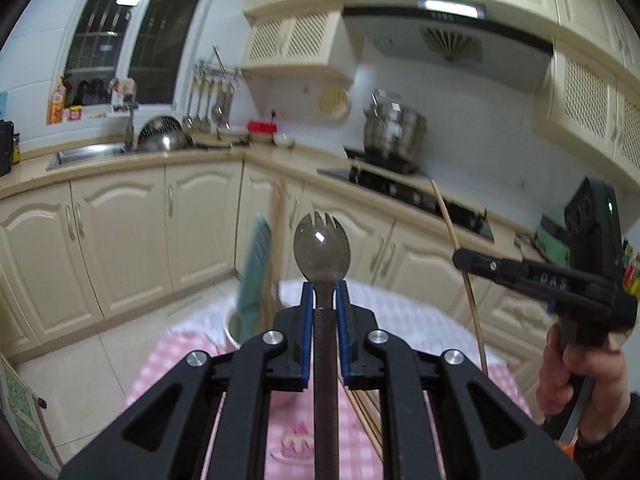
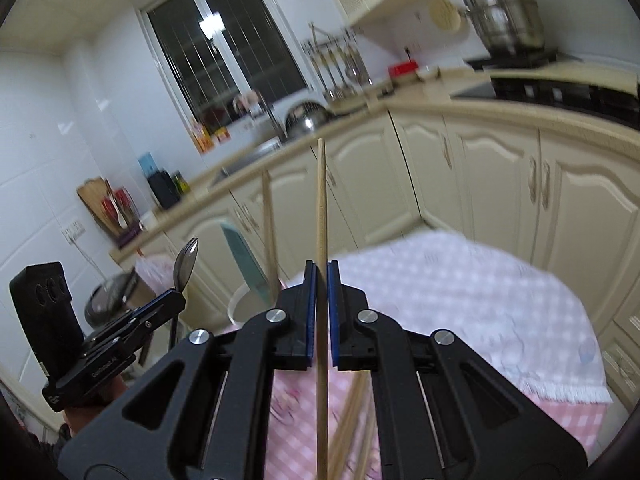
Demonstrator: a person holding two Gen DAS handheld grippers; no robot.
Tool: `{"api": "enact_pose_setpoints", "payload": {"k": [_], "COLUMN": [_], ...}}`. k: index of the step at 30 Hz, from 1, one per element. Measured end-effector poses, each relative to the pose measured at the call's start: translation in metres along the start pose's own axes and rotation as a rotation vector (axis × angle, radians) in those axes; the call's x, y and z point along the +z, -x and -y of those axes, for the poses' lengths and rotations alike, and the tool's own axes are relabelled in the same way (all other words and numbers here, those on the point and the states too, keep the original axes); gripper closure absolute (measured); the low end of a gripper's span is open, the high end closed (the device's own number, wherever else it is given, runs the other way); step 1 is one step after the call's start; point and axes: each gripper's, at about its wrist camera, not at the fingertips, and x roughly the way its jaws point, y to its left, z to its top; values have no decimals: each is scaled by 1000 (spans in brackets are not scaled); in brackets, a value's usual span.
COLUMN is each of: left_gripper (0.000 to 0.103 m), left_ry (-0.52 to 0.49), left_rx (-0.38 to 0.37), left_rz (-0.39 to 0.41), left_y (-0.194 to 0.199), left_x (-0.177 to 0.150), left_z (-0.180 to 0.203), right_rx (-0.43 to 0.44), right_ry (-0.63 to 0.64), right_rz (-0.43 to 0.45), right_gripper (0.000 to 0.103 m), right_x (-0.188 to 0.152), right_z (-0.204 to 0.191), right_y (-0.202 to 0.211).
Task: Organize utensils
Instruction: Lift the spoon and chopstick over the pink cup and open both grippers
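In a cream-cabinet kitchen, the left gripper (image 1: 324, 292) clamps the dark handle of a metal spork (image 1: 322, 246), its tined head raised above a table covered in a pink checked tablecloth (image 1: 288, 412). The right gripper (image 2: 321, 276), held in a person's hand (image 1: 576, 372), pinches a single wooden chopstick (image 2: 321, 208) upright between its blue pads. More chopsticks (image 2: 352, 412) lie on the cloth below, near a white utensil holder (image 2: 244, 308) containing a teal-bladed tool (image 2: 244, 260).
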Motion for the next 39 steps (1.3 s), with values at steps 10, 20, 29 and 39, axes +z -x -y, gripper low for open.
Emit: {"api": "enact_pose_setpoints", "payload": {"k": [10, 20, 29, 39], "left_gripper": [93, 93, 93, 93], "left_ry": [48, 97, 142, 153], "left_rx": [-6, -66, -87, -88], "left_rz": [159, 236, 244, 209], "left_y": [3, -27, -54, -77], "left_x": [53, 65, 57, 37], "left_z": [-29, -42, -57, -59], "right_rx": [69, 90, 62, 16], "right_ry": [42, 60, 52, 35], "right_rz": [140, 237, 231, 198], "right_gripper": [97, 97, 97, 97], "right_x": [49, 70, 57, 38], "right_z": [-52, -80, -76, -64], "right_y": [-31, -67, -102, -127]}}
